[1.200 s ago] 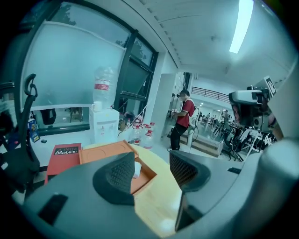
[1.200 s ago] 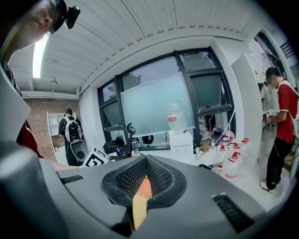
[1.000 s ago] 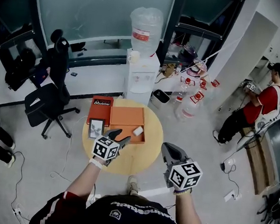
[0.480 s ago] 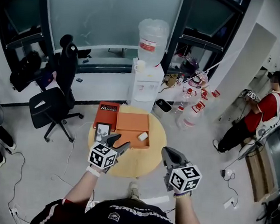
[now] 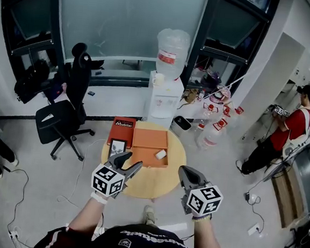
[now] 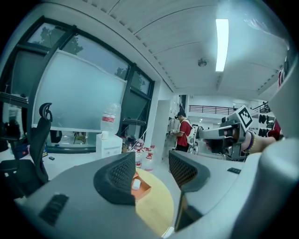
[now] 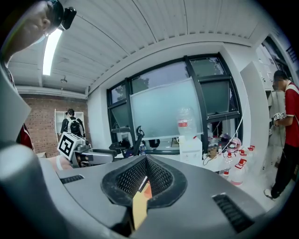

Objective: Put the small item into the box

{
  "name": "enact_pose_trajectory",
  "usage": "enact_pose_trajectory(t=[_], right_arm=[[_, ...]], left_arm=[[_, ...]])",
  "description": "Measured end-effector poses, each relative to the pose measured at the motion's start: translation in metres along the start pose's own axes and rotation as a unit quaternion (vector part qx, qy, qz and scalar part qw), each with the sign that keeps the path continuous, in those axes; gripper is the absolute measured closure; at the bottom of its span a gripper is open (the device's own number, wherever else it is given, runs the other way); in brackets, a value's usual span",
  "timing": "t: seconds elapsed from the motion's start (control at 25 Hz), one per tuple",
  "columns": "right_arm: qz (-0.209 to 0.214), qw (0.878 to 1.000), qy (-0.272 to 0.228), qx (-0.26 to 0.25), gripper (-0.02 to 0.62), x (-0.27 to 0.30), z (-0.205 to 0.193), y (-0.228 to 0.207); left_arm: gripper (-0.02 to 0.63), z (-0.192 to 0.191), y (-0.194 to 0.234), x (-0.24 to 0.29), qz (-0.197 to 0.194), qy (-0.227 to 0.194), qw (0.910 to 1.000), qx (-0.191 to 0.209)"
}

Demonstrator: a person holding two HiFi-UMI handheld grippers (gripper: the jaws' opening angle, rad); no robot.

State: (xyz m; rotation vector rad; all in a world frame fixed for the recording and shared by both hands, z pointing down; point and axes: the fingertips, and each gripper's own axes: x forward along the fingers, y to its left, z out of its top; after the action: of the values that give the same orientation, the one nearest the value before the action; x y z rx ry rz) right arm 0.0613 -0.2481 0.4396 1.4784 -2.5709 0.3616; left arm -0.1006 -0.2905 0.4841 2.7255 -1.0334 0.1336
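1. A round wooden bench [image 5: 139, 184] stands on a pale floor, seen from steeply above.
2. An open orange box [image 5: 149, 141] lies on the far half of the bench. A red lid [image 5: 122, 131] with a white label lies touching its left side.
3. The small item [image 5: 161, 155], a white block, rests inside the box, near its right front corner.
4. A black-edged card [image 5: 117, 146] lies on the bench just in front of the red lid.
5. The left claw [image 5: 127, 161] is held over the near left part of the bench, close to the card and apart from the box.
6. In the left gripper view the left claw [image 6: 152, 175] stands wide open with nothing in it. Through the gap the box [image 6: 142, 187] and the small item [image 6: 136, 185] show below on the bench [image 6: 156, 210].
7. The right claw [image 5: 185, 175] is held at the near right edge of the bench, well apart from the box.
8. In the right gripper view the right claw [image 7: 146, 161] is closed tip to tip and grips nothing. Only a sliver of bench and orange shows through the slit.
9. Behind the bench stands a white water dispenser [image 5: 164, 97]. A black office chair [image 5: 64, 115] stands to the left.
10. A person [image 5: 283, 132] in a red top stands far right.
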Motion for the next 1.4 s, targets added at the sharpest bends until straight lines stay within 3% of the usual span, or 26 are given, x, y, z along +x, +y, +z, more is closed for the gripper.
enact_pose_trajectory(t=[0.52, 0.8, 1.4], right_arm=[[0.011, 1.0, -0.014, -0.001, 0.569, -0.011, 0.005, 0.022], [0.015, 0.999, -0.035, -0.002, 0.569, -0.021, 0.017, 0.027], [0.021, 0.998, -0.061, 0.002, 0.569, -0.034, 0.029, 0.038]], left_arm=[[0.368, 0.036, -0.014, -0.049, 0.002, -0.041, 0.999, 0.018], [0.374, 0.06, -0.016, -0.072, 0.024, -0.068, 0.997, 0.029], [0.455, 0.077, -0.018, -0.093, 0.063, -0.097, 0.9927, 0.035]])
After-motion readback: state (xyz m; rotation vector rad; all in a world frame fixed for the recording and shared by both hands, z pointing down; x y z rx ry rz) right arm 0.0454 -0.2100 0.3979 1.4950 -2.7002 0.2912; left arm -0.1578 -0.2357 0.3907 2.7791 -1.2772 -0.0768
